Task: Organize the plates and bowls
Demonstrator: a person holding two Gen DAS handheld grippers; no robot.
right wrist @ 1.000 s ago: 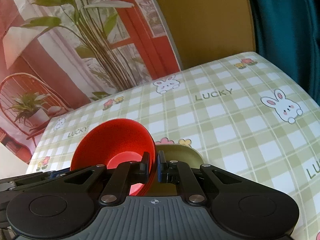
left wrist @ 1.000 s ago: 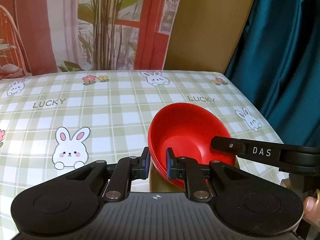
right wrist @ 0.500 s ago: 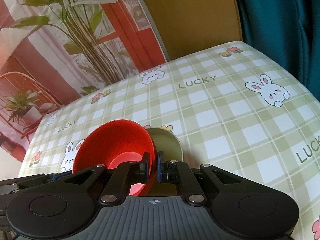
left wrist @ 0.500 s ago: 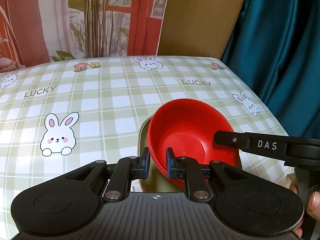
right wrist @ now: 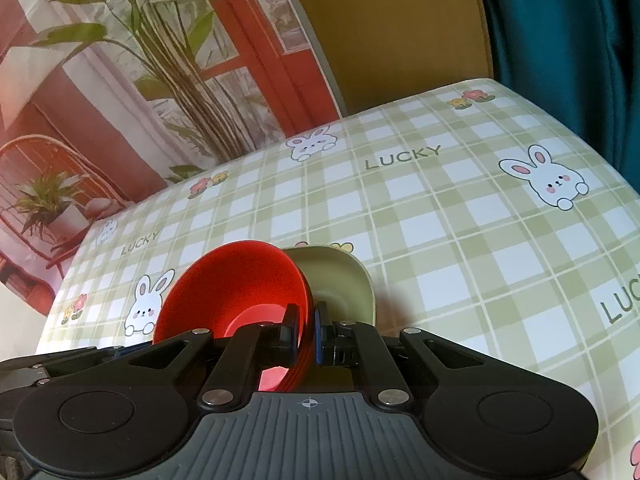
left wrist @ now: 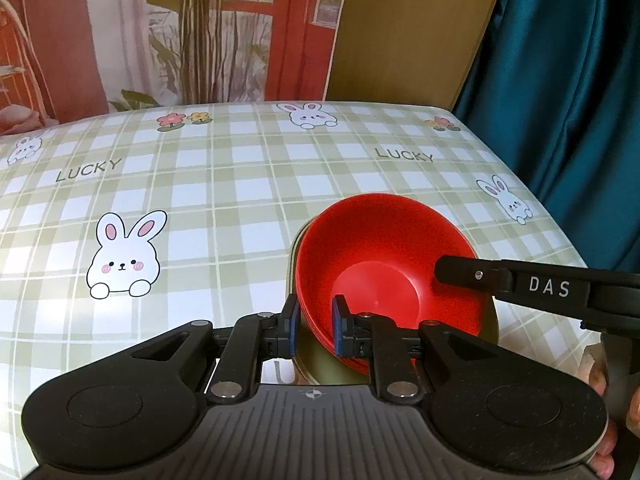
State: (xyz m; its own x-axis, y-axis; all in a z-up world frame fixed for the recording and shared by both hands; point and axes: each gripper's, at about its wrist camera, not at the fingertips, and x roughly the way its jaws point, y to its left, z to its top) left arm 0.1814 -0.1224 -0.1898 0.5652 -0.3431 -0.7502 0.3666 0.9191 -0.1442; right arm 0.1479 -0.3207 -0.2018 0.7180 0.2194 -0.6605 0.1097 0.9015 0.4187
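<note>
- The red bowls [left wrist: 384, 264] sit nested in a small stack, tipped a bit to one side.
- Under the stack is a pale green plate [right wrist: 340, 280], and the stack sits in it.
- The plate lies on the bench [left wrist: 200, 200], near the front edge and toward the blue curtain [left wrist: 568, 100].
- The bench has a green checked cloth with white bunnies and the word LUCKY.
- The left tongs [left wrist: 314, 326] are pinched on the near rim of the red bowls, one pad outside and one inside.
- The right tongs [right wrist: 307, 330] are squeezed almost closed on the rim of the red bowls at the other side.
- In the left view, a black arm of the right tongs marked DAS reaches over the bowls.
- A hand [left wrist: 600, 384] shows at the right edge of that view.
- Behind the bench hangs a picture wall [right wrist: 160, 80] with plants and red frames.
</note>
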